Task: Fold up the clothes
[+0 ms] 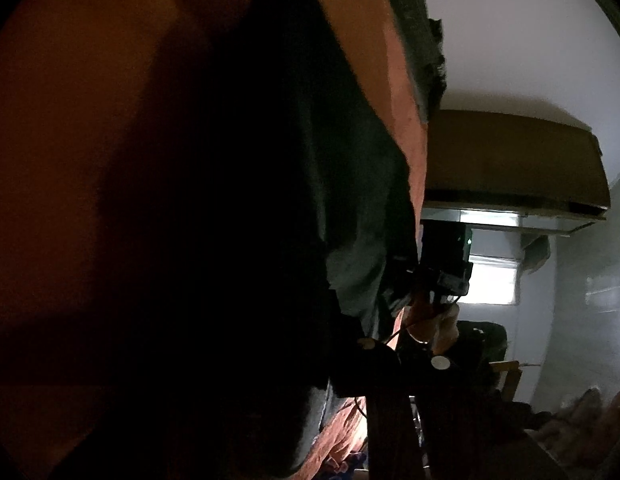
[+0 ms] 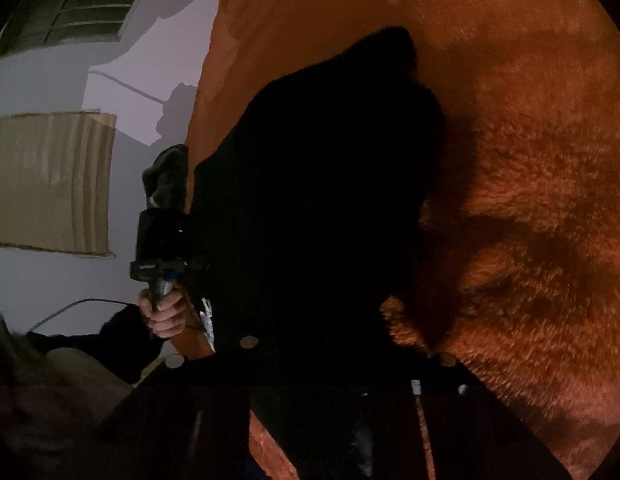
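In the left wrist view, an orange fleecy blanket [image 1: 70, 128] fills everything from nine o'clock up to twelve. A dark garment [image 1: 294, 184] hangs over the middle, running from twelve down to six o'clock, so close to the lens that it hides the left claw's own fingers; whether that claw is apart or together there cannot be told. At about four o'clock the right claw [image 1: 394, 280] reaches in, its tip buried in the garment's edge, held by a hand [image 1: 434, 326]. At two to three o'clock a brown cardboard box [image 1: 510, 160] sits against a pale wall.

In the right wrist view, the same cardboard box [image 2: 50, 184] lies at nine o'clock. Just beside it, toward the centre, the left claw [image 2: 168, 176] stands upright, clamped on a bunched corner of the garment [image 2: 322, 208], with a hand [image 2: 166, 314] gripping its handle at about eight o'clock. The garment blacks out the centre down to six o'clock, covering the right claw's fingers. The blanket [image 2: 530, 200] spreads from twelve round to four o'clock.
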Tool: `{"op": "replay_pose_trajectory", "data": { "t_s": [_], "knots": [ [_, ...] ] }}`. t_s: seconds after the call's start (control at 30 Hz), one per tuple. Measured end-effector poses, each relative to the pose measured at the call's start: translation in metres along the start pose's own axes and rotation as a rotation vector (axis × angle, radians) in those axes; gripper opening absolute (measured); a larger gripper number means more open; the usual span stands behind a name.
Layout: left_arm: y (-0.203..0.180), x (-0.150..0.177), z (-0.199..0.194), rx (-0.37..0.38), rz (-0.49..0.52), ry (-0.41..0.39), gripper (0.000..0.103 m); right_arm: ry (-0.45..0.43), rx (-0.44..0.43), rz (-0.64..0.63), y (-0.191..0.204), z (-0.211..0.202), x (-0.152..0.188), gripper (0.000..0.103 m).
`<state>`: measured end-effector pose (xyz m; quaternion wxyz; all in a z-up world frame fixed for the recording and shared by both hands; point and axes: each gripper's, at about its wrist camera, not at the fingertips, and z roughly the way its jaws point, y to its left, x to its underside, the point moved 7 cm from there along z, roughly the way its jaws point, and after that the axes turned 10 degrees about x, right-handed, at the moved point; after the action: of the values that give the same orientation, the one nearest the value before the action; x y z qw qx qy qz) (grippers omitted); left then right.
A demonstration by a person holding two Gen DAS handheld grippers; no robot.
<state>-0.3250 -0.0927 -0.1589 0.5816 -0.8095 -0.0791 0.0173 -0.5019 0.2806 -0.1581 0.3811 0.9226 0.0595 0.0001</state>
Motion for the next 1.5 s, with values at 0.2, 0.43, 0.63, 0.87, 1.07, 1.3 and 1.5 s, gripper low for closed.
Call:
{"op": "replay_pose_trajectory", "data": {
  "t_s": [0.2,0.43,0.63,0.87,1.07,1.3,1.5],
  "knots": [
    [-0.023,-0.005,-0.014,0.129,0.007,-0.037,0.015,-0.074,-0.005,0.015,0.025,-0.016,-0.003,0.013],
    [-0.074,-0.030,-0.010,0.104,0.081,0.002,0.013,-0.105,-0.024,-0.022,0.063,-0.044,-0.023,0.013],
    [-0.112,-0.075,-0.001,0.041,0.090,-0.020,0.007,-0.153,0.034,-0.003,0.080,-0.086,-0.055,0.012],
    [-0.189,-0.118,-0.012,0.077,0.112,-0.065,0.006,-0.250,0.071,0.030,0.124,-0.169,-0.093,0.010],
    [-0.286,-0.154,-0.023,0.085,0.193,-0.065,0.006,-0.359,0.078,0.016,0.181,-0.251,-0.135,0.010],
    [-0.350,-0.204,-0.028,0.052,0.191,-0.116,0.006,-0.430,0.080,0.031,0.202,-0.309,-0.187,0.010],
    [-0.352,-0.269,0.000,0.005,0.155,-0.115,0.006,-0.374,0.059,0.066,0.166,-0.314,-0.258,0.010]
  ]
}}
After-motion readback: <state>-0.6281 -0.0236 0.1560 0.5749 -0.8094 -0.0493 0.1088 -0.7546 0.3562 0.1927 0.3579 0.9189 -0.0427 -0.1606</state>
